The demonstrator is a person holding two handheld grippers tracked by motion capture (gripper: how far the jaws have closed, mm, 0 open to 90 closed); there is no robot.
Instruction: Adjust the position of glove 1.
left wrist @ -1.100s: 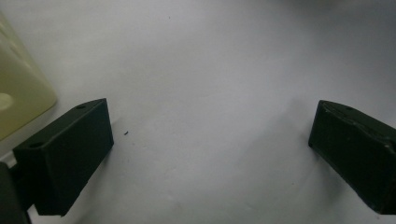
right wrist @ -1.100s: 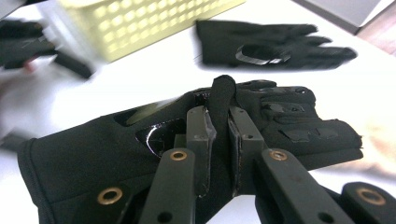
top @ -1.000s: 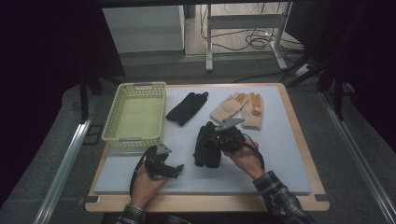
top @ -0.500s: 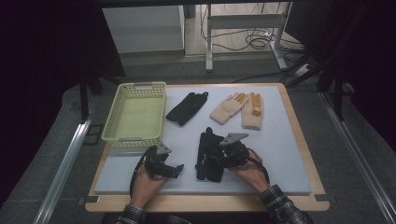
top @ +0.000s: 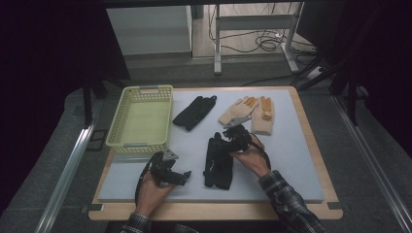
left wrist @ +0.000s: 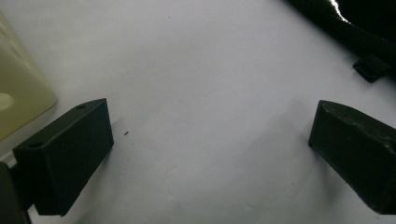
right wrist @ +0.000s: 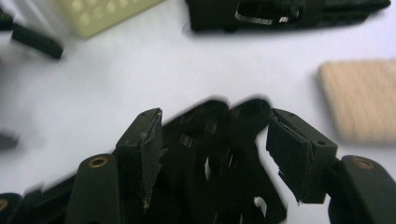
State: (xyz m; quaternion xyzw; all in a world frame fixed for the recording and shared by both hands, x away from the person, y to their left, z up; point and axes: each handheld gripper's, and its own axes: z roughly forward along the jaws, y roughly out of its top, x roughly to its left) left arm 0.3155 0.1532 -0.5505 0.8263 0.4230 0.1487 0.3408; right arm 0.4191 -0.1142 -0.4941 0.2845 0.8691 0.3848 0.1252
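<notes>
Dim workroom, wooden bench [top: 311, 145] covered by a pale grey mat [top: 291, 165]; cables and metal stand legs are seen on the floor beyond.

Item 1: black glove pair [top: 217, 162], laid flat on the mat near the front centre, fingers pointing away from the person. A second before, it was clamped at its far end by the right hand-held gripper [top: 236, 137]; the jaws have just been opening and now stand apart, with the glove fingers lying between them but not pressed, as seen in the right gripper view [right wrist: 219, 154]. The release is judged complete, so this pair appears to be set down where it lies.

Item 2: left hand-held gripper [top: 171, 171], jaws wide apart over bare mat, nothing between them; its place is unchanged from a second ago.

Item 3: yellow basket [top: 126, 141], at the left rear, seemingly holding nothing.

Item 4: second black glove [top: 194, 112], just right of the basket.

Item 5: tan glove pair [top: 250, 114], at the right rear.
</notes>
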